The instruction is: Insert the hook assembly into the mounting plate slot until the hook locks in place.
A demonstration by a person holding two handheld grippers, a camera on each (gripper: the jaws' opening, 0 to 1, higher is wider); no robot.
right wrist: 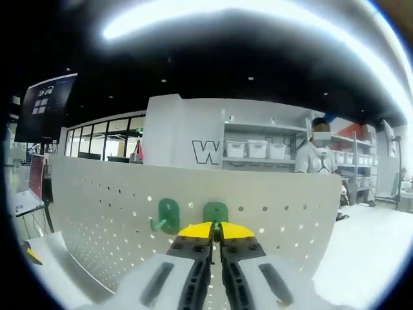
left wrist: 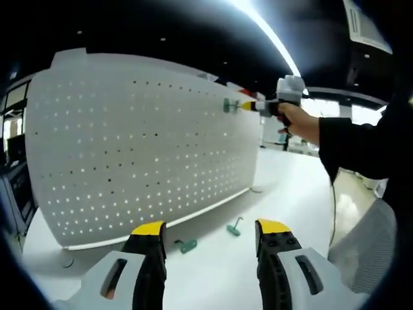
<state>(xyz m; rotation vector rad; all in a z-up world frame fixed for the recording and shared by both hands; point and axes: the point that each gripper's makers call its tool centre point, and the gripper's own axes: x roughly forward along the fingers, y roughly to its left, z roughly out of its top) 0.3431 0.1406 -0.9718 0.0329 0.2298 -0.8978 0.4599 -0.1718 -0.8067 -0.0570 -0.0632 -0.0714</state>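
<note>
Both views are bright under a long ceiling light strip (left wrist: 271,32), which blows out to white glare toward one o'clock. The pegboard (left wrist: 142,148) is evenly lit, with soft shadows beneath it. Fisheye distortion bends straight edges, and edge detail blurs.

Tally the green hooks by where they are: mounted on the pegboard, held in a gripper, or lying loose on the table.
Mounted on the pegboard: 1 green hook
Held by the right gripper at the board: 1 hook
Loose on the table: 2 hooks
Total: 4
</note>
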